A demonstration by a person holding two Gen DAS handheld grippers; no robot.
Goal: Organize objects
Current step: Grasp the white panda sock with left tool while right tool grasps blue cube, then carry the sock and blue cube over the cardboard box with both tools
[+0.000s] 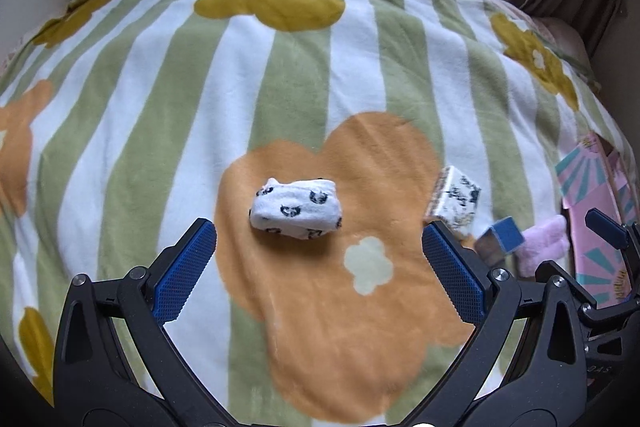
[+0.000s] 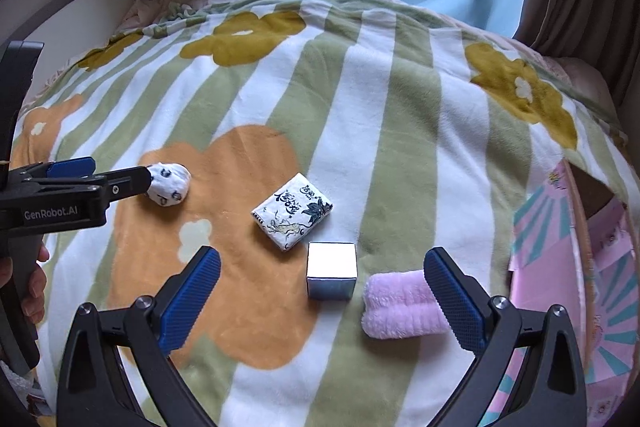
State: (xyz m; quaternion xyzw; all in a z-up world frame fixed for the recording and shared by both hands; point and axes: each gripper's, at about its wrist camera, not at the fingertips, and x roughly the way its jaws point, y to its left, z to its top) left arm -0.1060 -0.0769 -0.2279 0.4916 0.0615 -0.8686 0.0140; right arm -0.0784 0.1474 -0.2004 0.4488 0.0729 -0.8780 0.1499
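1. Nearest the right wrist camera, the right gripper (image 2: 322,301) hovers with jaws spread wide and empty; the fluffy pink rolled towel (image 2: 402,307) lies against its right finger, near the blanket's right edge.
2. The left gripper (image 1: 319,267) is likewise released, grasping nothing, just short of the white rolled sock with dark prints (image 1: 297,209) on the orange flower.
3. A shiny metallic cube (image 2: 332,269) and a white printed tissue packet (image 2: 292,217) lie mid-blanket on the green-and-white striped floral blanket (image 2: 400,99).
4. The pink patterned cardboard box (image 2: 568,259) sits at the right edge.
5. Judgement: nothing visibly sorted yet; all four items remain loose.
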